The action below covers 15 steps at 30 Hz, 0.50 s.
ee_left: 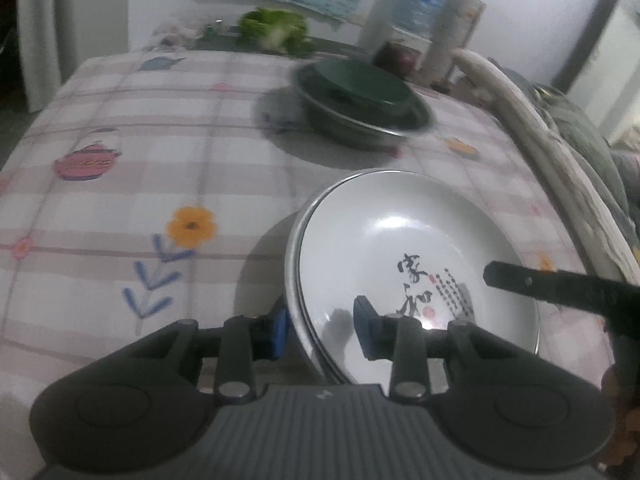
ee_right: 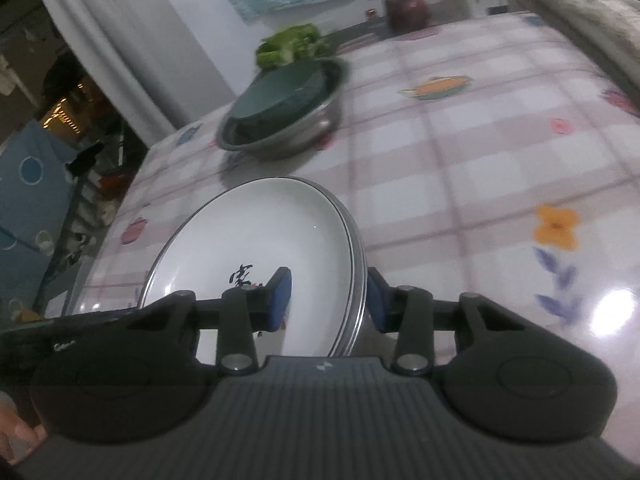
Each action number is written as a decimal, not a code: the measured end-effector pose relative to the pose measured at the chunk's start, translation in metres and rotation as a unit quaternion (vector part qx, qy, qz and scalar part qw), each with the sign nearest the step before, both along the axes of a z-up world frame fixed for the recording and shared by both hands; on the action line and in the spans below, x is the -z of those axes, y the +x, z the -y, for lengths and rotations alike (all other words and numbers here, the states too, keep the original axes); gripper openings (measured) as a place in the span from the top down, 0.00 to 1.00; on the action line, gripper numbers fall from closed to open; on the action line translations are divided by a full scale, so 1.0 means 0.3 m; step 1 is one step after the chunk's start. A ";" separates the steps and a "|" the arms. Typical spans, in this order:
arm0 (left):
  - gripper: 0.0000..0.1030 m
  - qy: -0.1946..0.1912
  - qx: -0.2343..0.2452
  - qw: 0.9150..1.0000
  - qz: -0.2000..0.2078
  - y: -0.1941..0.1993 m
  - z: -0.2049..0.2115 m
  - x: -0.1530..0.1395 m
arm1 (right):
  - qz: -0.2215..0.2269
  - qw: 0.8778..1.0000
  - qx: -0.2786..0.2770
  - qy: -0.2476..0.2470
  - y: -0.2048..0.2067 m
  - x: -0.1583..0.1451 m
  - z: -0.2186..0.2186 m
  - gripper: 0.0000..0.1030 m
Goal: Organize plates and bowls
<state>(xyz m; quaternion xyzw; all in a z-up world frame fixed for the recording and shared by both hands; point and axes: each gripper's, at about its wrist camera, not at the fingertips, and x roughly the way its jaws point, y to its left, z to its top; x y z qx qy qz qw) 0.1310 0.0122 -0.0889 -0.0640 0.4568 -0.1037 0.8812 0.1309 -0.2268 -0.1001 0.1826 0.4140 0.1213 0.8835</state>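
A stack of white plates with black calligraphy on the top one lies on the checked tablecloth. My left gripper straddles its left rim, one blue pad outside against the edge and one inside on the plate wall. My right gripper straddles the opposite rim of the plate stack the same way. One right fingertip shows black over the plate in the left wrist view. Farther back, a dark green bowl sits inside a steel basin, also seen as the green bowl in the basin.
Green vegetables, a dark red jar and a water jug stand beyond the table's far edge. A pale padded chair back borders one side of the table. Bare cloth spreads beside the plates.
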 end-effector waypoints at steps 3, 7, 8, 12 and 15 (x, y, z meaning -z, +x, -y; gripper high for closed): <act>0.58 0.010 0.011 1.000 0.002 -0.008 0.038 -0.002 | 0.001 1.000 0.007 -0.010 -0.021 -0.001 0.031 0.61; 0.40 0.043 0.003 0.999 0.011 -0.014 0.060 -0.027 | 0.028 0.998 0.011 -0.055 -0.051 -0.020 0.029 0.45; 0.34 0.052 0.001 0.999 0.015 -0.015 0.061 -0.036 | 0.033 0.997 0.014 -0.065 -0.061 -0.028 0.032 0.44; 0.22 0.087 -0.013 0.996 0.034 -0.041 0.066 -0.085 | 0.044 0.997 0.019 -0.064 -0.088 -0.055 0.057 0.32; 0.18 0.092 -0.019 0.995 0.040 -0.065 0.063 -0.122 | 0.056 0.995 0.022 -0.074 -0.111 -0.086 0.063 0.26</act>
